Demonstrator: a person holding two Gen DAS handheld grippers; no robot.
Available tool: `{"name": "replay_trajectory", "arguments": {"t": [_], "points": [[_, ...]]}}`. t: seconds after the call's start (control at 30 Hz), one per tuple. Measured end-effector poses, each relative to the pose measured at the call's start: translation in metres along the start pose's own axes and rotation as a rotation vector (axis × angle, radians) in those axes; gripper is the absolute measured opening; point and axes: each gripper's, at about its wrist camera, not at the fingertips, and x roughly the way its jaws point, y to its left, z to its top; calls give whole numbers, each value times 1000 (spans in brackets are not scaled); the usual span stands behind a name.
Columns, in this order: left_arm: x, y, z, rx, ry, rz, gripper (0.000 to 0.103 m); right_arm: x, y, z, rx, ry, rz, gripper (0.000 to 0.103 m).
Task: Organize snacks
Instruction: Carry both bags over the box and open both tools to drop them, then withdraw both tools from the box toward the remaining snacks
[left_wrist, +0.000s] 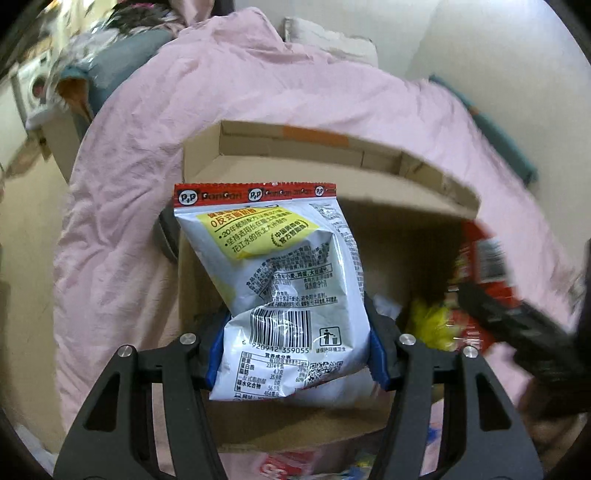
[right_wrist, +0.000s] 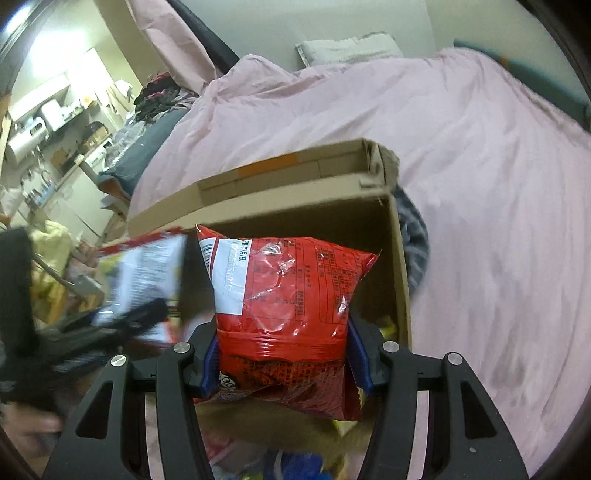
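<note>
Left gripper (left_wrist: 297, 354) clamped on white snack bag (left_wrist: 284, 291), blue pads pressing both sides of bag; bag at centre of left wrist view, over open cardboard box (left_wrist: 332, 158). Right gripper (right_wrist: 282, 363) clamped on red snack bag (right_wrist: 284, 295), centre of right wrist view, above same box. Box sits on pink bedspread (left_wrist: 147, 155). More snack packets inside box, lower right of left view, blurred. Pillow (right_wrist: 347, 48) at top of right view.
</note>
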Motion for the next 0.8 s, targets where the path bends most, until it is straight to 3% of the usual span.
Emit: {"name": "replay_trajectory", "arguments": {"t": [0.07, 0.23, 0.43, 0.47, 0.5, 0.53, 0.57, 0.6, 0.63, 0.7, 0.8], "points": [[-6, 0, 3, 8, -15, 8, 56, 7, 1, 1, -25, 3, -40, 58], [8, -2, -3, 35, 25, 36, 56, 22, -5, 1, 3, 71, -15, 58], [20, -5, -11, 45, 47, 46, 57, 23, -6, 3, 38, 86, 77, 63], [18, -5, -11, 43, 41, 44, 57, 23, -7, 2, 48, 86, 100, 65], [17, -5, -11, 43, 33, 46, 57, 24, -8, 4, 65, 91, 136, 73], [15, -5, -10, 42, 23, 56, 58, 24, -9, 4, 85, 95, 171, 89], [14, -4, -10, 39, 17, 61, 58, 23, -13, 4, 112, 86, 198, 95], [13, -3, -10, 35, 16, 63, 64, 18, -18, 3, 144, 56, 227, 99], [12, -3, -11, 28, 19, 51, 76, 16, -19, 4, 153, 46, 228, 100], [9, -1, -11, 17, 16, 35, 87, 11, -24, 4, 157, 36, 203, 100], [4, 1, -9, 14, 2, 38, 88, 8, -30, 3, 162, 36, 194, 100]]}}
